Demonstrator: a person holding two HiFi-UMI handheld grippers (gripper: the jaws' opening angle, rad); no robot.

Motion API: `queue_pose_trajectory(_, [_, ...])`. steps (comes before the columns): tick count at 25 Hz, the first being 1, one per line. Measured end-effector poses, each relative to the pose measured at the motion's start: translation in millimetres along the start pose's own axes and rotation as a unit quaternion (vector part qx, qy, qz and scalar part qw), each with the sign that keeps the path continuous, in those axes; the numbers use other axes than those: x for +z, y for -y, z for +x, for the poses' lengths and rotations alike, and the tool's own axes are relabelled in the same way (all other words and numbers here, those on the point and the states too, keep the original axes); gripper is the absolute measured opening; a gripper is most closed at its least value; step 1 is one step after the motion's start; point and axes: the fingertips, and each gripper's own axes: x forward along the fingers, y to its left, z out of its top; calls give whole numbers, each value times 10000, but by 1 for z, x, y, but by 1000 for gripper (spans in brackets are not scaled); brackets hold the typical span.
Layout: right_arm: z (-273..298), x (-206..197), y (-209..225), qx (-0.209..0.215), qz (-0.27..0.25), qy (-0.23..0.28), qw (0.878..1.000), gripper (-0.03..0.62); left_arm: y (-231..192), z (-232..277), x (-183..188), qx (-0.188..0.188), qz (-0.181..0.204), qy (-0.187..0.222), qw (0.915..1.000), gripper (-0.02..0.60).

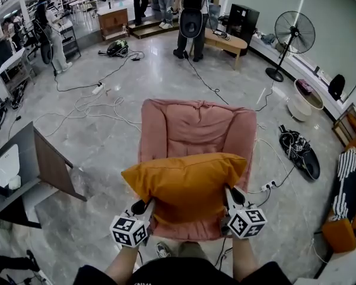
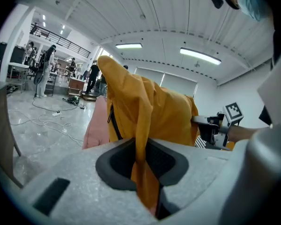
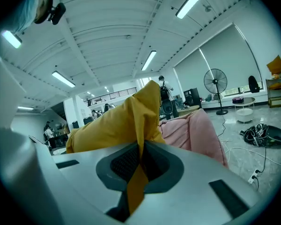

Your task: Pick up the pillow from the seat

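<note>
A mustard-yellow pillow (image 1: 186,184) hangs in the air above the pink padded seat (image 1: 196,126), stretched between both grippers. My left gripper (image 1: 146,207) is shut on the pillow's near left corner; its own view shows yellow fabric (image 2: 143,168) pinched between the grey jaws. The right gripper (image 1: 231,196) is shut on the near right corner, with a fold of yellow cloth (image 3: 138,179) squeezed between its jaws. The pillow (image 2: 147,109) fills the middle of the left gripper view, zipper showing, and the seat (image 3: 199,130) lies behind it in the right gripper view.
A dark folding table (image 1: 32,165) stands at the left. Cables and a power strip (image 1: 98,89) lie on the glossy floor. A fan (image 1: 292,37), a white tub (image 1: 302,100) and a black bag (image 1: 299,150) are at the right. People stand at the far end.
</note>
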Motion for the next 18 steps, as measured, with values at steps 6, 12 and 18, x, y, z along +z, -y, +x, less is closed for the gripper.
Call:
queue_pose_trajectory(6, [-20,44,-16,48,-14,529,9986,18,14,-14,52,-229,273,538,9979,60])
queue_pose_trajectory(12, [-37,78,-28,139,-27,932,9955,20,28,-29,99,-355,594,988,9927,58])
queue_pose_trajectory(18, [-48,98,-45,278,3,1160,9929,21,32,-47,136,-312,853,1356,9866,57])
